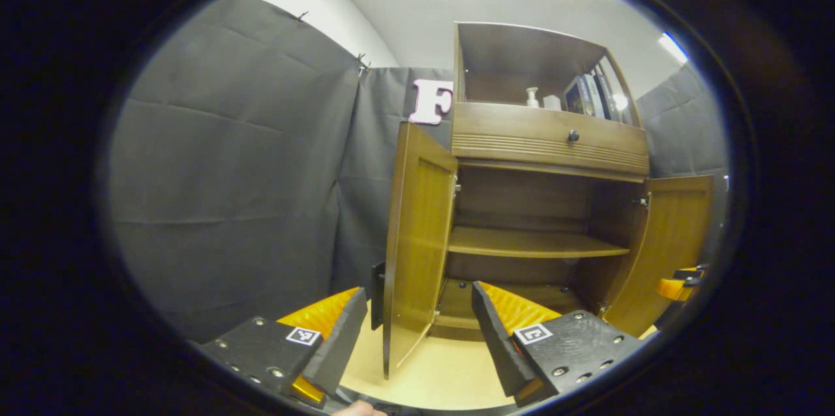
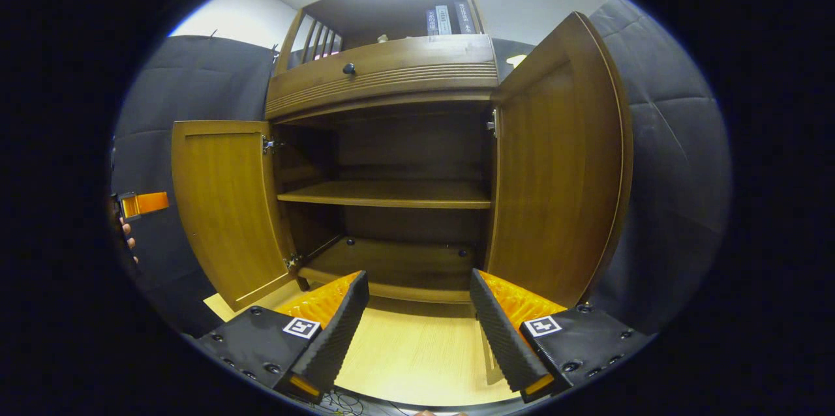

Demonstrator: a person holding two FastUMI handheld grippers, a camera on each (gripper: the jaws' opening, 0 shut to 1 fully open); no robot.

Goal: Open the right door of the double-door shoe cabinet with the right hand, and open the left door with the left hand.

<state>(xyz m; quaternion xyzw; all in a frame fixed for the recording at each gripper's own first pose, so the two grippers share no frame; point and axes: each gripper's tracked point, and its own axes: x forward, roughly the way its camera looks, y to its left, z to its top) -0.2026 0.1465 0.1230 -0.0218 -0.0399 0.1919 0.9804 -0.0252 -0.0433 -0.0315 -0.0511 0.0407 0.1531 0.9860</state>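
The brown wooden shoe cabinet (image 1: 548,142) stands against the black cloth wall with both lower doors swung wide. In the left gripper view the left door (image 1: 417,240) is edge-on just ahead of my left gripper (image 1: 417,331), which is open and holds nothing. The right door (image 1: 672,240) hangs open at the far right, and the other gripper (image 1: 682,282) shows beside it. In the right gripper view the right door (image 2: 561,168) stands open close ahead on the right and the left door (image 2: 225,207) on the left. My right gripper (image 2: 417,325) is open and holds nothing.
Inside the cabinet, a bare shelf (image 2: 391,193) sits above a bare bottom board (image 2: 391,263). Above the doors is a drawer with a dark knob (image 2: 349,68). Books (image 2: 443,19) and a pump bottle (image 1: 533,98) sit on top. The floor (image 2: 417,351) is light wood.
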